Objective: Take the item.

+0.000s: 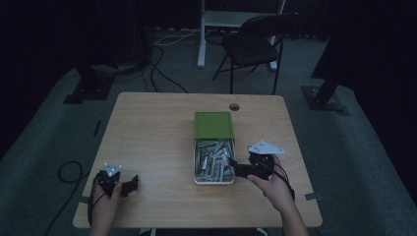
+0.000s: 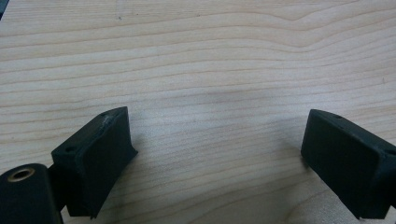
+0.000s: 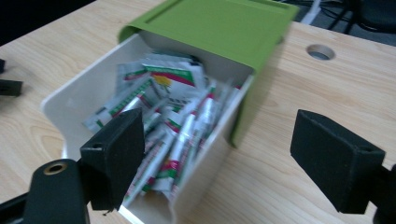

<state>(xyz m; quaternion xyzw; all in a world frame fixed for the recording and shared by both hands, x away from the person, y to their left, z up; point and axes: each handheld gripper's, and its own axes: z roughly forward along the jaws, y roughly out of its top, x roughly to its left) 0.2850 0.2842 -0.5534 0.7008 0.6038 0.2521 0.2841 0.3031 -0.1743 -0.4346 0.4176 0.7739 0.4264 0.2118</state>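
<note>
Right gripper (image 1: 235,168): jaws spread wide, holding nothing; it sits at the near right corner of the drawer, one jaw over the sachets and the other outside the right wall, as the right gripper view (image 3: 217,154) shows.
Left gripper (image 1: 129,186): jaws wide apart and empty, resting low over bare wood near the table's front left corner; the left gripper view (image 2: 217,154) has plain wood grain between the jaws.
Drawer (image 1: 196,164): a white tray pulled toward the table's front edge out of its green sleeve (image 1: 213,125), at the middle of the table, a little right of centre.
Sachets (image 1: 212,161): a loose heap of small white packets with green and red print, lying inside the drawer (image 3: 65,100).
Progress: the drawer stands open and its contents are exposed; nothing is gripped yet. I judge the work to be early, with either picking a sachet or sliding the drawer shut left to do.
Table (image 1: 152,142): pale wood, with a round cable hole (image 1: 234,106) near the far edge.
Room: dim, grey carpet, loose cables on the floor, a black folding chair (image 1: 255,44) beyond the far edge.
</note>
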